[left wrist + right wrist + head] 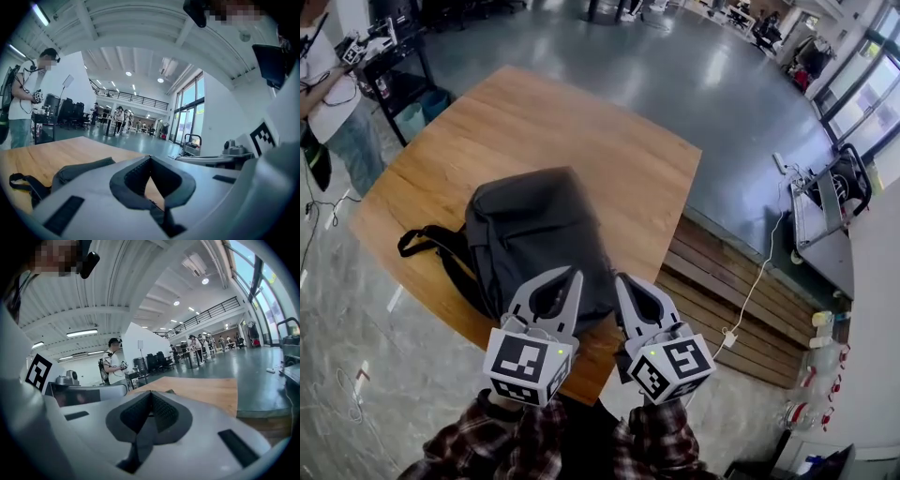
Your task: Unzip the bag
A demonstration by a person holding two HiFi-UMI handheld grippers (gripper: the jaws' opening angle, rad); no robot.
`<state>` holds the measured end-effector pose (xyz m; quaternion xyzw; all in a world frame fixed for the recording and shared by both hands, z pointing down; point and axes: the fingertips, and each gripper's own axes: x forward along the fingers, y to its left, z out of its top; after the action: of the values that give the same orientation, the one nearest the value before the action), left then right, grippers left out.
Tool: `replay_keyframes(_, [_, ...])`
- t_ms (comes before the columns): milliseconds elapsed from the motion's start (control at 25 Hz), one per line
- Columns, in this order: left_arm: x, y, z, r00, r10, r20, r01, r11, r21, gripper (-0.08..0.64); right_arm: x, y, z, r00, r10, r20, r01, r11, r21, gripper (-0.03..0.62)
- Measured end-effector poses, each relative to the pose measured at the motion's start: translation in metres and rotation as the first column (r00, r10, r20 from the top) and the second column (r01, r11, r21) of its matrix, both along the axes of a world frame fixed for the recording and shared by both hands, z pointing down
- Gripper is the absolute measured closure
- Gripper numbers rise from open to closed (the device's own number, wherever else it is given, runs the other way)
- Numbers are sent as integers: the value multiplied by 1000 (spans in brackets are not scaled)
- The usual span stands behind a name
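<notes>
The left gripper and right gripper both have their jaws pressed together on nothing, side by side over the near end of the dark backpack. Only the left gripper view shows the bag's strap, left of its jaws. The right gripper view shows mostly the wooden table ahead. The bag's inside is hidden.
</notes>
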<state>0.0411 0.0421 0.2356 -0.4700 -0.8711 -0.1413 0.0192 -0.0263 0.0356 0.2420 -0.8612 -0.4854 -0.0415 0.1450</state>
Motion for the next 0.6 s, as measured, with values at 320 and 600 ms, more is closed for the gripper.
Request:
replay_keyframes(320, [-37,33,108,983,130,-130,-107,980,170,551,-29,19,97,992,35,120,-54,985,162,581])
replay_keyframes(600, [-59,34,209,956,212,-202,-133,928,347,551,-55,28,176,981,2,192,-59,956,289,581])
